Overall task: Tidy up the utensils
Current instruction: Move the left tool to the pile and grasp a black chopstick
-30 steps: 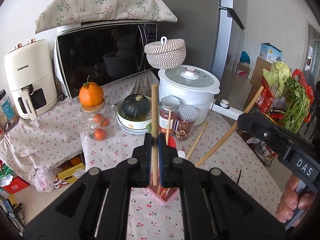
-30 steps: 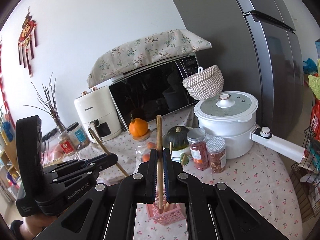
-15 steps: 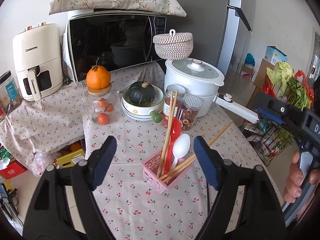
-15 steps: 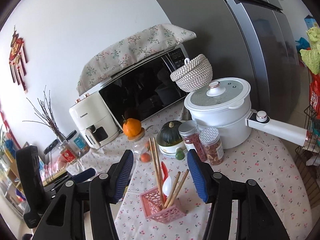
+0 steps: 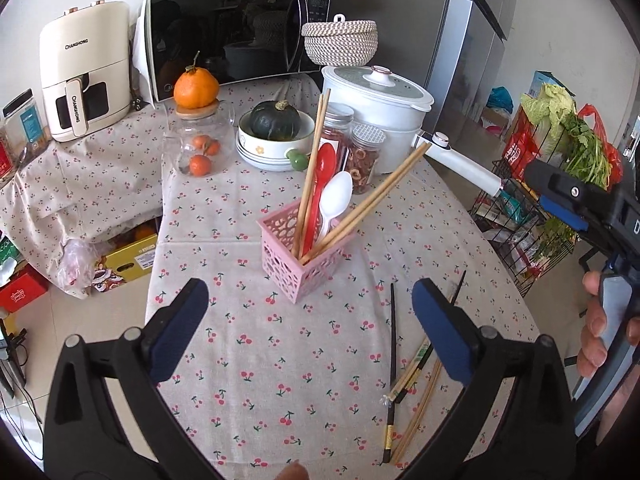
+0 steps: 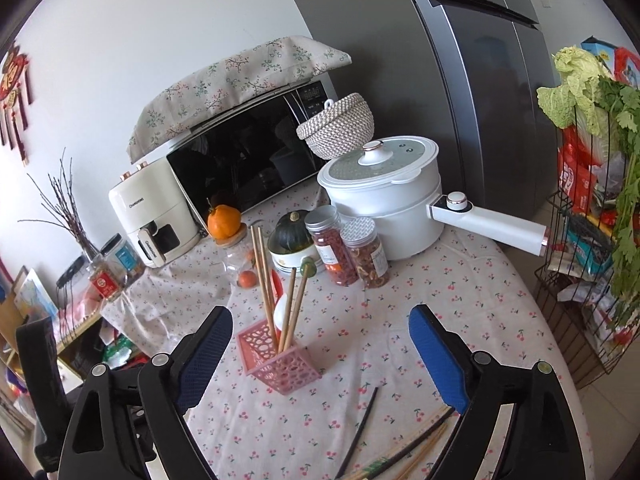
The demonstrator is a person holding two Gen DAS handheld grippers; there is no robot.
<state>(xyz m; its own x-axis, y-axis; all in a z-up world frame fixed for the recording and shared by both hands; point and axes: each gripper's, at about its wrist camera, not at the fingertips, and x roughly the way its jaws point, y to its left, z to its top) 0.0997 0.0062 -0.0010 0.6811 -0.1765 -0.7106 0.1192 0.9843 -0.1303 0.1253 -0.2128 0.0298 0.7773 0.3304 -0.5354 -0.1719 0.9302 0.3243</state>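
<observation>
A pink perforated holder (image 5: 298, 256) (image 6: 276, 356) stands mid-table on the cherry-print cloth. It holds wooden chopsticks (image 5: 312, 168) (image 6: 264, 276), a red spoon (image 5: 318, 196) and a white spoon (image 5: 335, 200). Loose chopsticks, black and wooden (image 5: 404, 372) (image 6: 360, 428), lie on the cloth to its near right. My left gripper (image 5: 310, 328) is open and empty, above the cloth in front of the holder. My right gripper (image 6: 318, 354) is open and empty, hovering near the holder; it also shows at the right edge of the left wrist view (image 5: 580, 204).
Behind the holder stand two spice jars (image 5: 362, 156), a bowl with a dark squash (image 5: 274, 136), a glass jar topped by an orange (image 5: 198, 136), a white pot with long handle (image 5: 376, 108), a microwave (image 5: 236, 36) and an air fryer (image 5: 84, 68). A wire vegetable rack (image 5: 536, 200) stands at right.
Both grippers were shut on wooden chopsticks over the holder. They opened, left the chopsticks standing in the holder, and drew back toward me.
</observation>
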